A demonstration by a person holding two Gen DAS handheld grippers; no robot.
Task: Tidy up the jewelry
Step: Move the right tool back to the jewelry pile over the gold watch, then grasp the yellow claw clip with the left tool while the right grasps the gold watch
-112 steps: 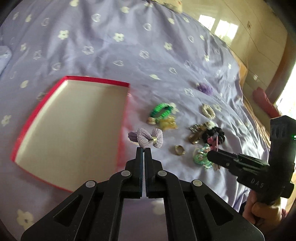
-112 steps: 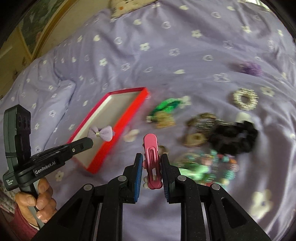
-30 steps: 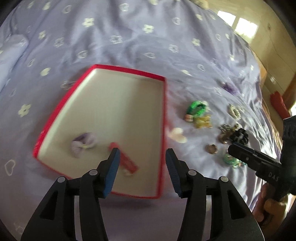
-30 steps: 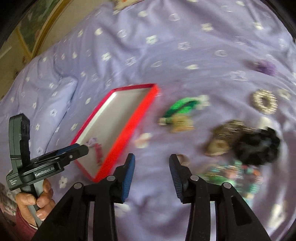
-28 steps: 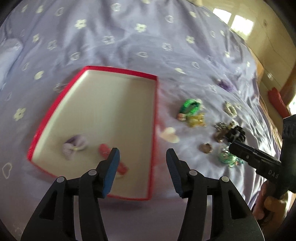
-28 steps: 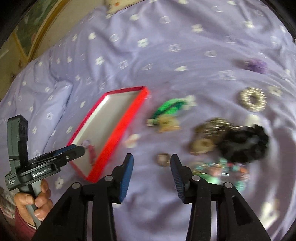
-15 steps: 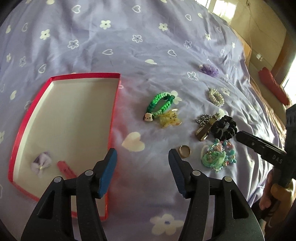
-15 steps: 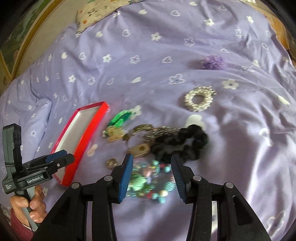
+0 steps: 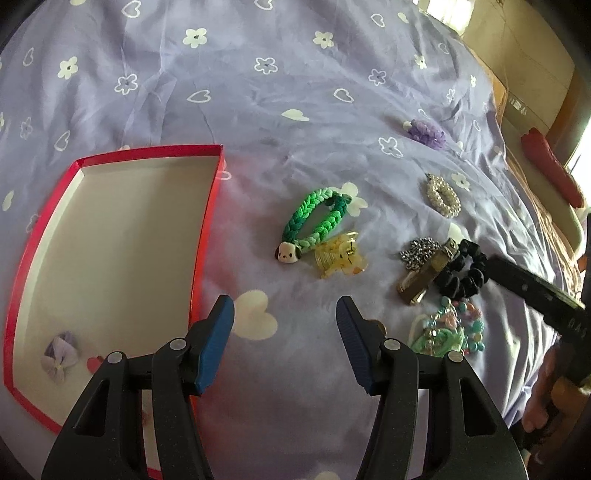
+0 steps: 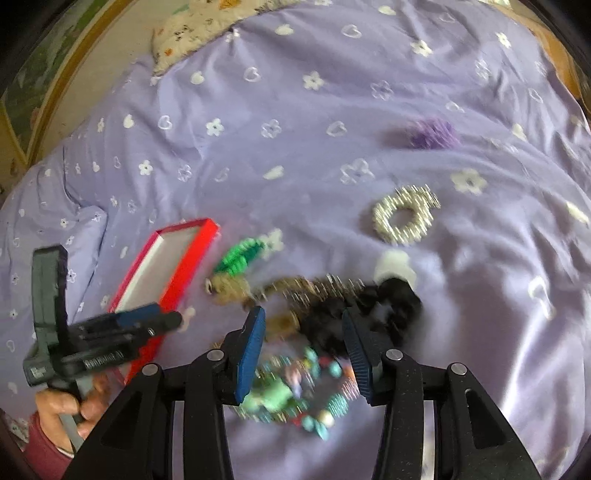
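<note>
My left gripper (image 9: 284, 310) stands open over bare sheet, just right of the red box (image 9: 207, 221), with nothing between its fingers. A lilac bow (image 9: 61, 356) and a pink clip (image 9: 94, 363) lie in the box's near corner. Ahead lie a green braided bracelet (image 9: 314, 221) and a yellow claw clip (image 9: 340, 258). My right gripper (image 10: 303, 317) is open and hovers over the black scrunchie (image 10: 391, 302) and the bead bracelet (image 10: 295, 398), gripping neither. A gold ring (image 9: 376, 325) peeks from behind the left gripper's right finger.
A gold clip (image 9: 421, 280), a silver chain (image 9: 417, 251), a pearl hair tie (image 9: 443, 195) and a purple flower (image 9: 426, 131) lie on the lilac sheet. The bed's edge drops off at the right (image 9: 535, 258). A pillow (image 10: 192, 26) lies at the far end.
The bow and pink clip, held earlier, now lie in the box. Both grippers opened and swung right from the box to the jewellery; the right one now hovers over the scrunchie and beads.
</note>
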